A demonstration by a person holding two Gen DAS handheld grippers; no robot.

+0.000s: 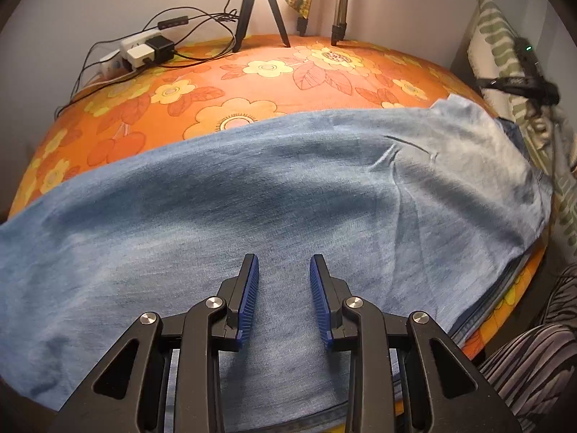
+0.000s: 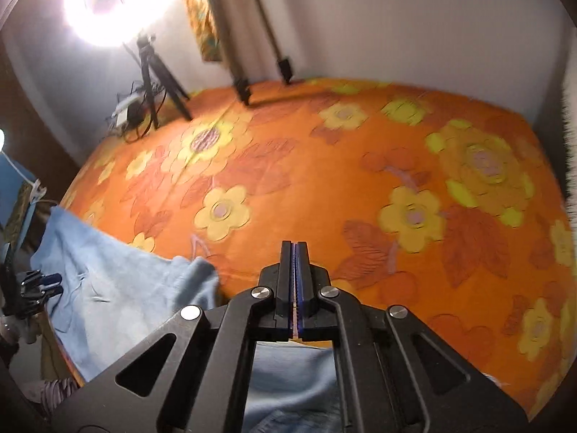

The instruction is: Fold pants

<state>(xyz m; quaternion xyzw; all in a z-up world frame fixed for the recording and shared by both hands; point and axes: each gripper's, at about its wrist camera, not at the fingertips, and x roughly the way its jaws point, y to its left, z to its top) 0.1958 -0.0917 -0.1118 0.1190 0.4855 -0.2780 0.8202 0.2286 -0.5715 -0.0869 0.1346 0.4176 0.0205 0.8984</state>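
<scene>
Lying across one floral bedspread (image 1: 252, 72), one pair of pants (image 1: 252, 198); left hand-held gripper (image 1: 283, 263) parted, right hand-held gripper (image 2: 295, 249) closed.

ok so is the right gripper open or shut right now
Shut. In the right wrist view the right gripper has its fingers pressed together with only a thin line between them; whether it pinches the pants cannot be told.
</scene>
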